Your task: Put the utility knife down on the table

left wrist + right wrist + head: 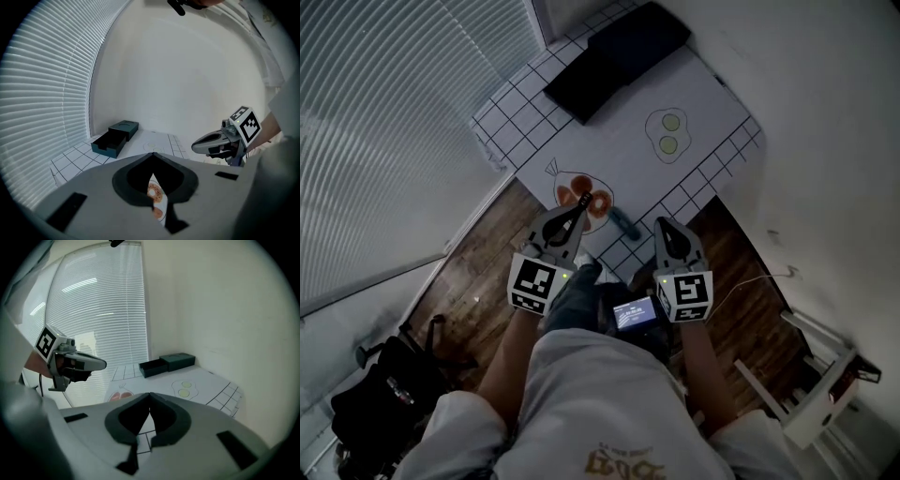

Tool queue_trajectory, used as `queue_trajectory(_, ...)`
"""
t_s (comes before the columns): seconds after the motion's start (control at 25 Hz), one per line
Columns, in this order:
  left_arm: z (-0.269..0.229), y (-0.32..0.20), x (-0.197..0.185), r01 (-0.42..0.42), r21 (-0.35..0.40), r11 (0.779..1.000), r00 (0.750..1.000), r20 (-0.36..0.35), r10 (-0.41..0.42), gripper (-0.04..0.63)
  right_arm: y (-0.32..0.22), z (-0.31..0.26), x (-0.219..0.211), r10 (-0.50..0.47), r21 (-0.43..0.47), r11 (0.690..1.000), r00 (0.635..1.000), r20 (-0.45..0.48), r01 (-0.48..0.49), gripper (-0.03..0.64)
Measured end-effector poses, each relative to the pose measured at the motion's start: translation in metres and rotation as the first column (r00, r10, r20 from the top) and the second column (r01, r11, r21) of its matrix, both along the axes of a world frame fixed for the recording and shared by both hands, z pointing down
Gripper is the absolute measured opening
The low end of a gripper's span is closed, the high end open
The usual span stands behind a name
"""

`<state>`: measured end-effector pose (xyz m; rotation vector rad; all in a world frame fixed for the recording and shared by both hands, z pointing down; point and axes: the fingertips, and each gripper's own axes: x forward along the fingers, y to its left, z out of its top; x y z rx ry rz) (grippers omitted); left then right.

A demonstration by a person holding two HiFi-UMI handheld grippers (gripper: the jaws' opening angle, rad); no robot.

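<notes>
White walls and window blinds (384, 141) are enclosing a table (712, 94) covered with a grid-edged sheet. 2 grippers are hovering over its near edge: the left gripper (580, 201) and the right gripper (662, 225), each showing its jaws pressed together with nothing between them. The utility knife (623, 223) is lying on the table between the 2 sets of jaws, touching neither. Ahead of both jaws, an open dark box (614, 56) is sitting by the far wall.
</notes>
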<state>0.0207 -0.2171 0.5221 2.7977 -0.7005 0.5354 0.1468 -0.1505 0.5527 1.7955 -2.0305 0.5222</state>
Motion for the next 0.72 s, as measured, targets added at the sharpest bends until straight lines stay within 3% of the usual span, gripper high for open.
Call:
queue_trajectory(0.32, -0.042, 0.004, -0.001, 0.027, 0.072, 0.997, 0.999, -0.033, -0.025, 0.008, 0.014, -0.045, 0.028, 0.104, 0.096, 0.99, 0.994, 0.017, -0.105, 0.009)
queue_trajectory(0.72, -0.102, 0.007, 0.002, 0.081, 0.181, 0.98, 0.992, -0.111, -0.061, 0.008, 0.027, -0.099, 0.036, 0.11, 0.21, 0.971, 0.994, 0.025, -0.113, 0.009)
